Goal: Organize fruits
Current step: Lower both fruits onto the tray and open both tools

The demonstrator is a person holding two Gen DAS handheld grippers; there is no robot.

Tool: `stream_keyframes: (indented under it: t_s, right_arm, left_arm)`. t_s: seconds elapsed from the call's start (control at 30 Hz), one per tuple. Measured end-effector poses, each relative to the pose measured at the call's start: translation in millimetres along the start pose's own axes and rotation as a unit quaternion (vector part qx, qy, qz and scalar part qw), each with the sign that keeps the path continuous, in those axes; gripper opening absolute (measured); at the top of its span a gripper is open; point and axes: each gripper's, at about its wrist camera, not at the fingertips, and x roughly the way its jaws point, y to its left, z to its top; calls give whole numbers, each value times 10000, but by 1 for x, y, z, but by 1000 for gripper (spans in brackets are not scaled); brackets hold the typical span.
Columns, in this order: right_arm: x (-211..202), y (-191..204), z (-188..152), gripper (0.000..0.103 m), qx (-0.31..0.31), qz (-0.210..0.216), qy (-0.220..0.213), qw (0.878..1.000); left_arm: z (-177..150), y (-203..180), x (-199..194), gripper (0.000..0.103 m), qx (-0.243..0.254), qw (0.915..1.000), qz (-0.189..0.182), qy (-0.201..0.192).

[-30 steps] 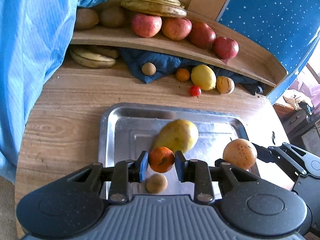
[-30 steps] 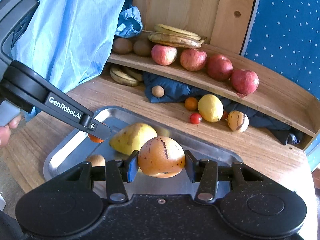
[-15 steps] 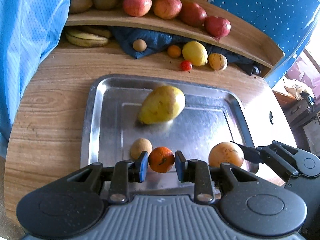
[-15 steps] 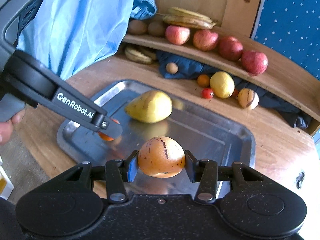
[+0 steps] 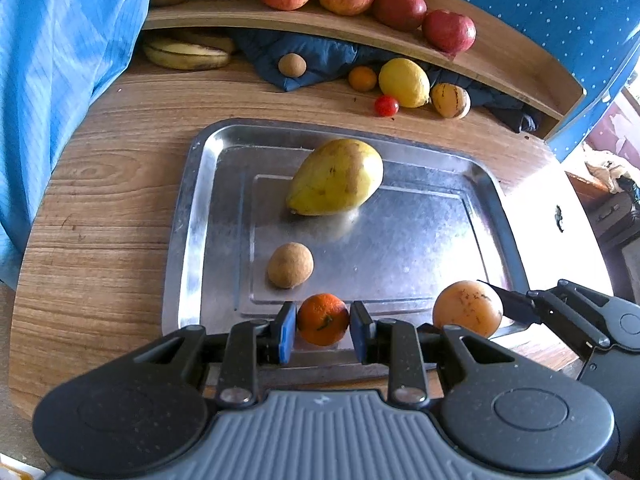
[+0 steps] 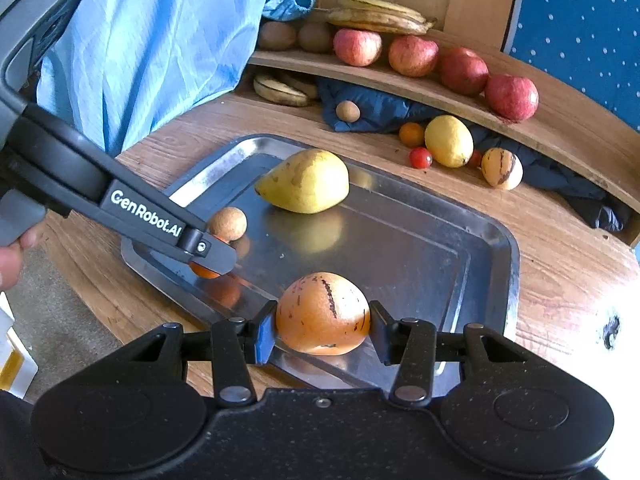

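My left gripper (image 5: 323, 330) is shut on a small orange tangerine (image 5: 322, 319) over the near rim of the steel tray (image 5: 188, 216). My right gripper (image 6: 323, 330) is shut on a pale orange speckled fruit (image 6: 322, 312), held above the tray's near right edge (image 6: 512, 264); that fruit (image 5: 467, 309) also shows in the left wrist view. On the tray lie a large yellow mango (image 5: 335, 176) and a small brown round fruit (image 5: 290, 265). The left gripper's finger (image 6: 208, 254) hides most of the tangerine (image 6: 202, 272) in the right wrist view.
A curved wooden shelf (image 5: 360, 32) at the back carries red apples (image 5: 450, 30), kiwis and bananas. Under it on the round table (image 5: 100, 184) lie bananas (image 5: 184, 54), a brown fruit, an orange, a lemon (image 5: 404, 82), a cherry tomato and a striped fruit on dark cloth. Blue fabric hangs left.
Both grippers have drawn back toward the tray's near edge with their fruits still held. The mango and the brown fruit now lie farther ahead of the left gripper.
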Motion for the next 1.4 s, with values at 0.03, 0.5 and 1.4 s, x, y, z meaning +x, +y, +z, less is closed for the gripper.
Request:
stream_keyframes:
  t_s: [0.03,0.5,1.4]
  right_arm:
    - [0,-1,0,49,17,1,16,10000]
    - [8,-3,4,49,-37,102,127,9999]
    - [-6,-6,-2,74,49,142,45,9999]
  left_arm:
    - [-1,-1,0,31,21,10000,27,7]
    - [2,-3,3,31,63,9999,122,38]
    - [-2,3,-18,62,-245,9994,178,-168]
